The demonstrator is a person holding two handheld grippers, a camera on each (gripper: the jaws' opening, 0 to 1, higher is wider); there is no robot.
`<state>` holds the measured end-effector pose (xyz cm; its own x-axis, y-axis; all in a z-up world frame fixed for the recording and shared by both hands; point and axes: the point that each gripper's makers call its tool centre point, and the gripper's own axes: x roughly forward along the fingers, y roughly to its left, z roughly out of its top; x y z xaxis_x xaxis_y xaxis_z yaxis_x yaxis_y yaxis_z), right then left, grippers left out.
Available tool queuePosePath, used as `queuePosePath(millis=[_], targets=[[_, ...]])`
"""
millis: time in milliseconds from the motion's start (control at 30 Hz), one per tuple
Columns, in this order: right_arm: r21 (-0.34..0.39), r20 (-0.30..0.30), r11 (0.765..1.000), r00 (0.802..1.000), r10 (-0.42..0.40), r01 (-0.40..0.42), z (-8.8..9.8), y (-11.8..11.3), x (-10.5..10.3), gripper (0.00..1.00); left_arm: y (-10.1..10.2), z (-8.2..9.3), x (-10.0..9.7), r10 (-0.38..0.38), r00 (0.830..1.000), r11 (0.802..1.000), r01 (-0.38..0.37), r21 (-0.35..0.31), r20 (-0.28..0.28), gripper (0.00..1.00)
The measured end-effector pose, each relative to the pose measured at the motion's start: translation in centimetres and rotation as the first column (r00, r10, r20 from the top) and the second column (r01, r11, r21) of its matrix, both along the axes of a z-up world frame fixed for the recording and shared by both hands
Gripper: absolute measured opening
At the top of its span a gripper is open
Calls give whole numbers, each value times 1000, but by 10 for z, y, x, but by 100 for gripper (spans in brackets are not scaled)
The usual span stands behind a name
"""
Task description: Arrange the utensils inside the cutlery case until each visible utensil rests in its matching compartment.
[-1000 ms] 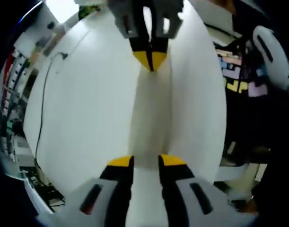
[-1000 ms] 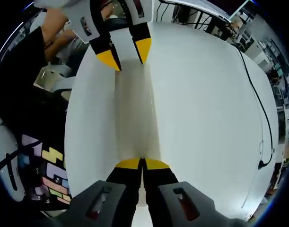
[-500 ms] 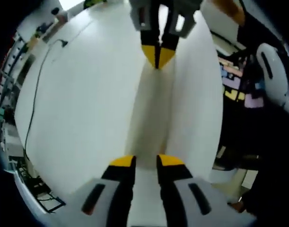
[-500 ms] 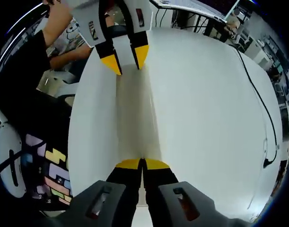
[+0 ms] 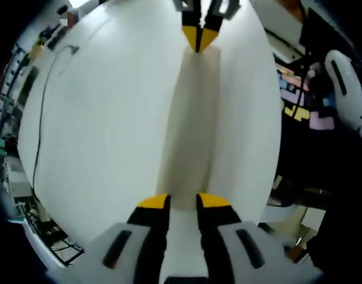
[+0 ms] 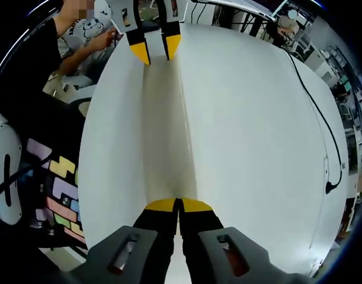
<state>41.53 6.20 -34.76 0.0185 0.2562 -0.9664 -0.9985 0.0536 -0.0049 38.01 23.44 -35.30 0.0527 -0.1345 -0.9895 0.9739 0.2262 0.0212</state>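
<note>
I had the left gripper (image 5: pixel 183 202) pinching the near end of a long cream strip (image 5: pixel 189 124), probably the cutlery case, on the white table (image 5: pixel 103 118). The right gripper (image 6: pixel 178 205) was clenched on its opposite end. To do this well, I judged both ends needed even tension, kept flat.

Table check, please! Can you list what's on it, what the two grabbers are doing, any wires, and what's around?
Surface: white table, bare apart from the items below.
Job's things: long cream case lying between the grippers; no utensils seen.
Clutter: nothing seen.
Grippers: right gripper pinched shut on one end; left gripper jaws apart around the other end, grip unclear.
Cables: black cable on the table.
Surroundings: seated person, colourful floor mat.
</note>
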Motion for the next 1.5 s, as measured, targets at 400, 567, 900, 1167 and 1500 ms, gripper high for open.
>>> queuePosePath(millis=[400,567,900,1167,1500], targets=[[-27,13,1000,1000,7,-7,-8,1,-9,0,7,-4,1,-13,1000,1000,14,-7,12,13],[-22,10,1000,1000,-3,4,-11,2,-14,0,12,-4,5,-18,1000,1000,18,15,12,13],[-107,31,994,999,-14,18,-14,1,-16,0,15,-3,7,-3,1000,999,4,-38,11,12],[-138,49,990,999,-6,13,-13,4,-14,0,15,-3,8,4,1000,1000,-4,-27,25,12],[-57,54,998,998,-18,21,-11,6,-14,0,17,-1,9,34,999,995,-31,-92,31,12]])
